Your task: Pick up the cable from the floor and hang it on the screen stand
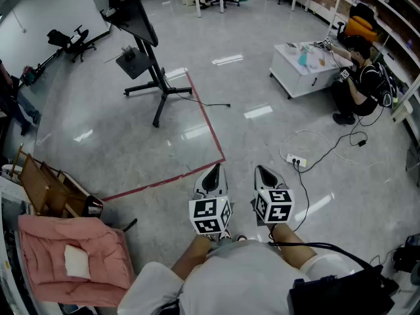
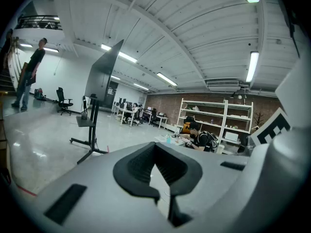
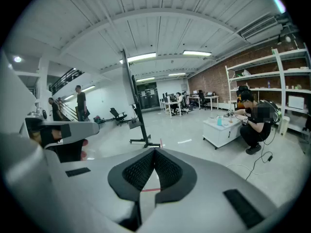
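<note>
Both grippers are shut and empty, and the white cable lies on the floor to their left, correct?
No. The white cable lies to their right, as the head view shows; the left gripper and right gripper are shut and empty.

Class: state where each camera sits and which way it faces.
Head view: on the person's head, facing steeply down at the floor; forearms, left gripper, right gripper show.
Left gripper view: on that gripper, facing forward over the floor; its shut jaws show.
Right gripper view: likewise on its gripper; shut jaws show.
Shared: all views show the screen stand.

Bright ceiling strip lights, floor glare, fisheye edges
</note>
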